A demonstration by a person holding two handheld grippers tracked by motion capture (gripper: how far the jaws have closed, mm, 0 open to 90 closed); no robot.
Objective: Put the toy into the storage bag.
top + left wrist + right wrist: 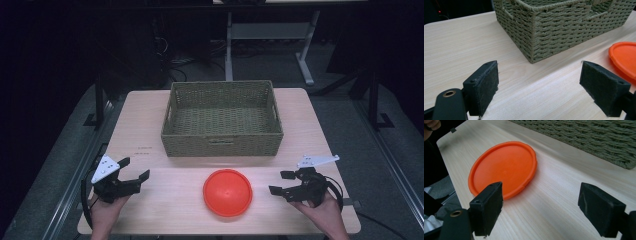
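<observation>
Right up front, two black padded jaws of the right gripper (540, 212) stand spread wide over pale wood, nothing between them, with the flat round orange plastic disc (504, 168) lying just beyond the left jaw. From the high view that orange disc (227, 192) sits on the light wooden table (145, 130) near the front edge, between the two hands and in front of the rectangular woven olive-green wicker basket (222, 142), close to it but apart. The left gripper (134, 172) is spread open too, holding nothing and resting well off to the disc's left; its own camera looks at the basket's corner (534, 42).

Here is the risk, as I judge it: the disc lies flat and thin, with a low rim. A jaw coming in too high would skate over it; too low, and it shoves the disc across the smooth wood, perhaps off the near edge. A shallow pinch on the rim could slip mid-lift, and a careless carry might clip the basket's wall.
</observation>
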